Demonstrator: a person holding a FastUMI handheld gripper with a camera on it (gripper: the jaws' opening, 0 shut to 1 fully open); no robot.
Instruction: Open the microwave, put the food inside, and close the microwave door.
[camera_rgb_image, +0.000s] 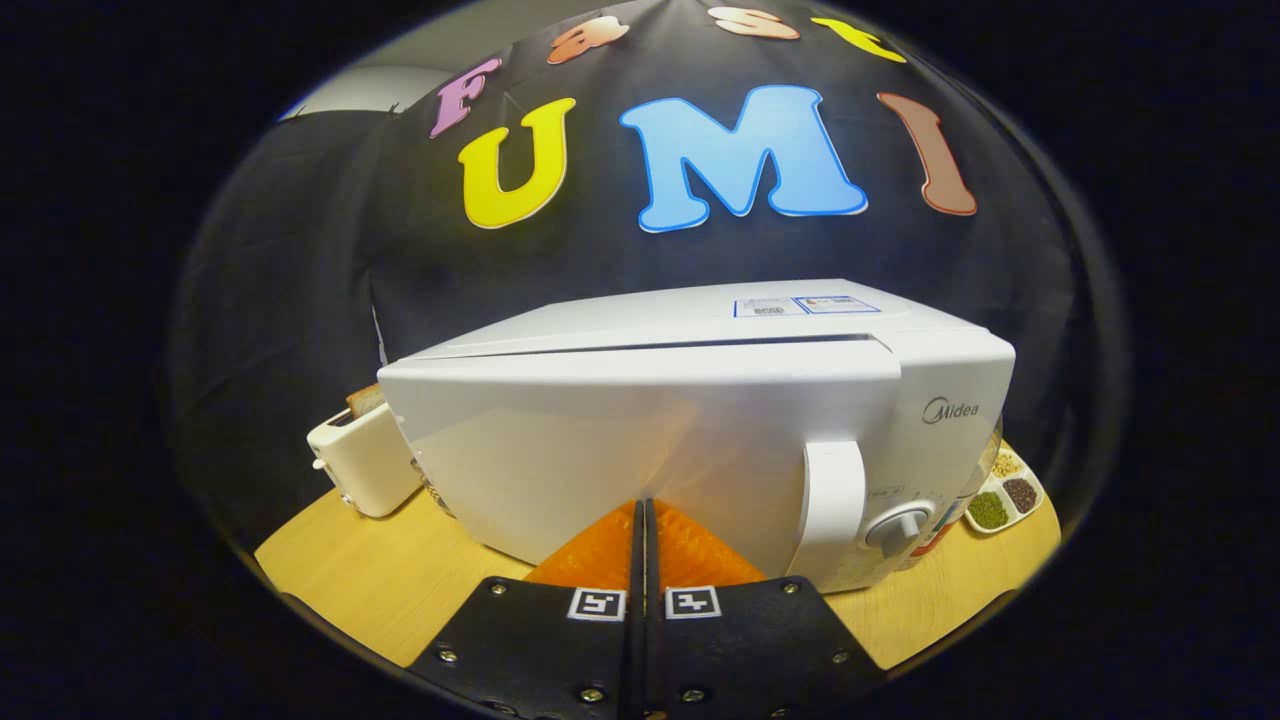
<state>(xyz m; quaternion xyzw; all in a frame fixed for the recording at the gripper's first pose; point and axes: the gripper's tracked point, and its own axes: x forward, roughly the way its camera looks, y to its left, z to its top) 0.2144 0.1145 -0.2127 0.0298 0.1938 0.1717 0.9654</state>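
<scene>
Gripper (645, 505) fingers pressed together, empty, tips at the smooth white door of a Midea-branded microwave (700, 430) on a pale wood-grain table (400, 570). Door shut; curved handle (835, 500), round dial (897, 528) at right. White toaster (362, 462) left, sectioned seed dish (1005, 492) far right.

Table (400, 580): light wood top. On it: white microwave (640, 440), centre, door shut; white toaster (362, 462) at 9 o'clock of microwave, just beside, bread slice in slot; white divided dish (1008, 496) w/ grains/seeds at 3 o'clock, partly behind microwave. Gripper (645, 510) fingers together, tips at microwave door.
</scene>
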